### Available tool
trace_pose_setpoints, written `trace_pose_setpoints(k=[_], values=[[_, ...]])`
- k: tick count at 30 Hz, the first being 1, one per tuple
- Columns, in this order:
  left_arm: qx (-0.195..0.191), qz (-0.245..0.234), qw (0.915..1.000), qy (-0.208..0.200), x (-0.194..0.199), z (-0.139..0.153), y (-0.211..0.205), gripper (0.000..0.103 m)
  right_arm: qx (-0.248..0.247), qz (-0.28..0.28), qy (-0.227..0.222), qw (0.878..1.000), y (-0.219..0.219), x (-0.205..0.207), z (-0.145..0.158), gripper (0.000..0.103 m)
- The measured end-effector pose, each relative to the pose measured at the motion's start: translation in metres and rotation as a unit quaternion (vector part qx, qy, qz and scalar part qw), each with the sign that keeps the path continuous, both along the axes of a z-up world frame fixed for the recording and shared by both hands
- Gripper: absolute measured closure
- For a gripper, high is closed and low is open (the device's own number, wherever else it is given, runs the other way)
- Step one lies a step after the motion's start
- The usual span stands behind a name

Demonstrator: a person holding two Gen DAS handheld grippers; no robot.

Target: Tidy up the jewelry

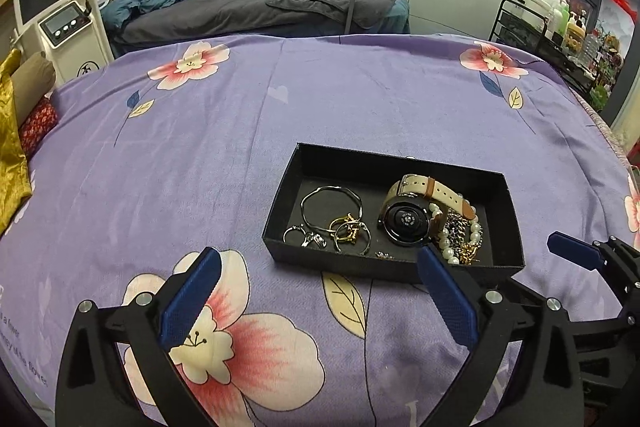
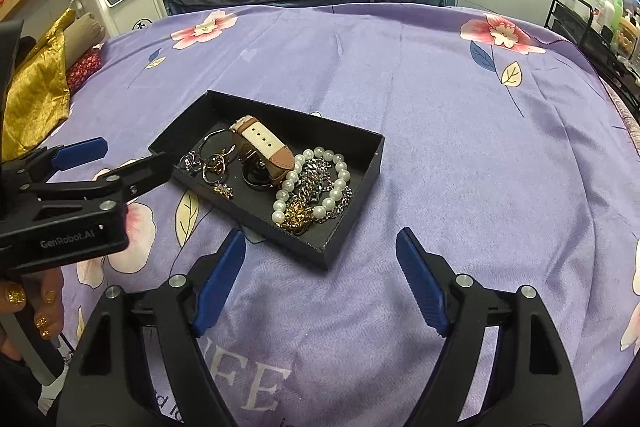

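A shallow black tray (image 1: pixel 340 265) lies on the purple flowered bedspread (image 1: pixel 240 131). Inside it are a watch (image 1: pixel 408 211) with a cream and brown strap, a pearl bracelet (image 1: pixel 456 239), a silver bangle (image 1: pixel 332 203) and several small rings (image 1: pixel 348 227). My left gripper (image 1: pixel 320 255) hovers just in front of the tray's near wall, open wide and empty. In the right wrist view the tray (image 2: pixel 280 227) sits ahead and to the left, holding the watch (image 2: pixel 260 147), the pearls (image 2: pixel 340 171) and a gold chain (image 2: pixel 298 217). My right gripper (image 2: pixel 320 235) is open at the tray's near corner, holding nothing.
The left gripper (image 2: pixel 132 153) shows at the left of the right wrist view, with a hand (image 2: pixel 24 307) below it. Gold cloth (image 2: pixel 36 99) and cushions lie at the bed's left edge. A white machine (image 1: pixel 60 19) and a black cart of bottles (image 1: pixel 552 27) stand beyond the bed.
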State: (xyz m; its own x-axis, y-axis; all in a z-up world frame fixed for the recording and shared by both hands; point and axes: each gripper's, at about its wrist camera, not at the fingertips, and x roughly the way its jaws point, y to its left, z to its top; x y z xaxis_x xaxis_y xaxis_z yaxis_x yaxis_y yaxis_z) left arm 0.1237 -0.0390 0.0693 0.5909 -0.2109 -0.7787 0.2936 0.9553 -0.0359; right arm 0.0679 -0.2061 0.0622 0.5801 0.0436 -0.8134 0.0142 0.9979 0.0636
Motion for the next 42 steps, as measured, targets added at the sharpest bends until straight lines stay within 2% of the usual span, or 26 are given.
trace_pose_setpoints(k=[11, 17, 21, 26, 30, 34, 42], values=[[-0.003, 0.019, 0.9997, 0.017, -0.014, 0.006, 0.018, 0.007, 0.002, -0.014, 0.012, 1.0, -0.012, -0.012, 0.01, 0.019], [-0.006, 0.032, 0.9979, 0.056, -0.016, 0.002, 0.027, 0.007, 0.001, -0.012, 0.029, 1.0, -0.014, -0.014, 0.012, 0.019], [0.016, 0.049, 0.9965, 0.066, -0.02, 0.0, 0.026, 0.007, -0.004, 0.002, 0.031, 0.999, -0.006, -0.014, 0.016, 0.019], [0.033, 0.037, 0.9965, 0.068, -0.025, -0.002, 0.02, 0.007, -0.025, 0.022, 0.045, 0.998, 0.009, -0.016, 0.014, 0.019], [0.041, 0.031, 0.9951, 0.085, -0.025, -0.007, 0.017, 0.007, -0.033, 0.03, 0.054, 0.998, 0.016, -0.016, 0.01, 0.019], [0.067, 0.029, 0.9937, 0.084, -0.026, -0.01, 0.013, 0.007, -0.047, 0.033, 0.055, 0.997, 0.019, -0.017, 0.01, 0.019], [0.071, 0.046, 0.9926, 0.087, -0.024, -0.011, 0.017, 0.007, -0.056, 0.03, 0.052, 0.997, 0.018, -0.018, 0.014, 0.019]])
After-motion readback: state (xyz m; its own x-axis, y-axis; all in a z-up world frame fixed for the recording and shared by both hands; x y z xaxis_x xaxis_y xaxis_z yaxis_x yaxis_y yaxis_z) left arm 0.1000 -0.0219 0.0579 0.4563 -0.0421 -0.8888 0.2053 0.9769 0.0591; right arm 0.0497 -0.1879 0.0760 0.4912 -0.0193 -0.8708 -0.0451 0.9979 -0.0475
